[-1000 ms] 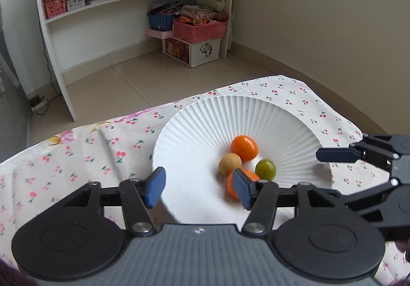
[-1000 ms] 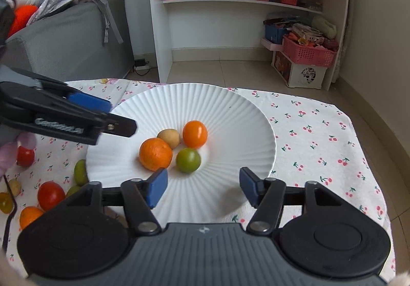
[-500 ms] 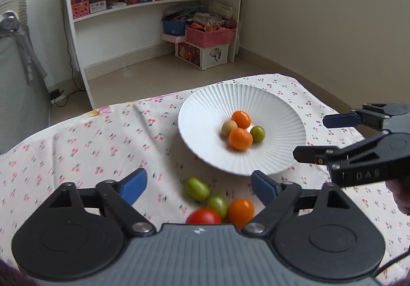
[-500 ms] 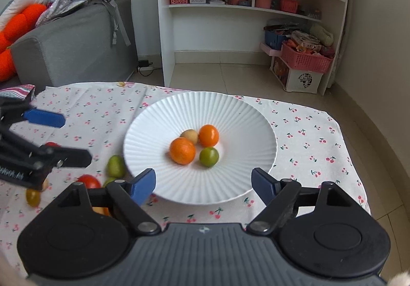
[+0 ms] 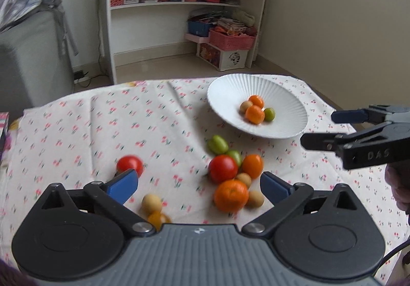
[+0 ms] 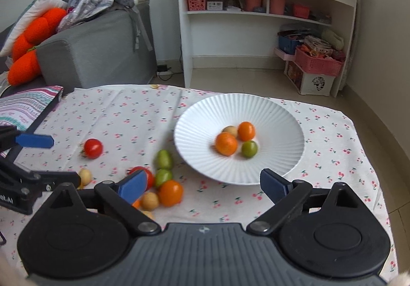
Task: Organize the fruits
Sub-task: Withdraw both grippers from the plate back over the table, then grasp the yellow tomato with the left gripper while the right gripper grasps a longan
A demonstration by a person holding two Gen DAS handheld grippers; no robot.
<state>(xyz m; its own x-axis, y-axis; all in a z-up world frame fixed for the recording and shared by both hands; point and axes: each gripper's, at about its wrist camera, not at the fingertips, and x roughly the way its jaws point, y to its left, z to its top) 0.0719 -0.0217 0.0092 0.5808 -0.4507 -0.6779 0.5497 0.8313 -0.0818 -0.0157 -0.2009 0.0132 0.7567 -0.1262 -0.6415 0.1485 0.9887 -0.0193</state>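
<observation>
Both handheld grippers hover over a cherry-print tablecloth (image 5: 159,116), between picks. The left gripper (image 5: 198,184) and right gripper (image 6: 203,182) have just been opening, and their jaws now stand wide with nothing between them. A white ribbed plate (image 6: 282,116) already holds four small fruits, while a loose cluster (image 5: 230,175) of red, green, orange and tan fruits lies on the cloth just beside the plate. A lone red tomato (image 5: 130,165) sits apart. The next move likely calls for lowering one gripper over a single fruit from the cluster and closing gently.
</observation>
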